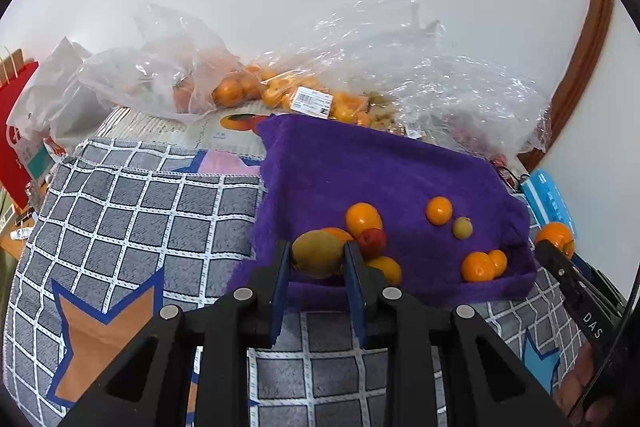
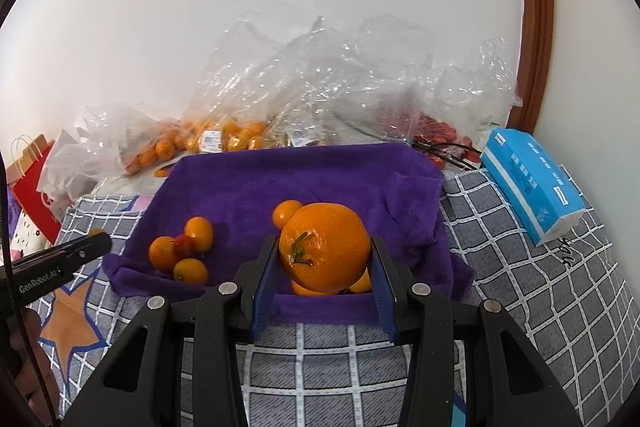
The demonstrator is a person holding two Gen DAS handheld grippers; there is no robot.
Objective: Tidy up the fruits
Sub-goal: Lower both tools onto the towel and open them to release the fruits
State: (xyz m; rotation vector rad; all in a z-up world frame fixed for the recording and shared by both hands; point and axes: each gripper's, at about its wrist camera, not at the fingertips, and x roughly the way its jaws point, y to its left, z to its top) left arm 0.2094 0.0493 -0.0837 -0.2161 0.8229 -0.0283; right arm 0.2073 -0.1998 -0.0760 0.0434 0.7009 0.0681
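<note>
Left gripper (image 1: 316, 259) clamps a greenish-yellow fruit (image 1: 316, 253), right gripper (image 2: 324, 263) pinches a big orange (image 2: 325, 247) above the purple towel (image 2: 320, 175) — either could slip and scatter the loose fruit.

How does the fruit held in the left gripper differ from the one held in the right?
The fruit in the left gripper is yellow-green and oval; the one in the right gripper is a bright orange, round.
The orange looks larger and shows a green stem; the yellow-green fruit shows none.
Both are clamped between blue fingers over the purple towel.
</note>
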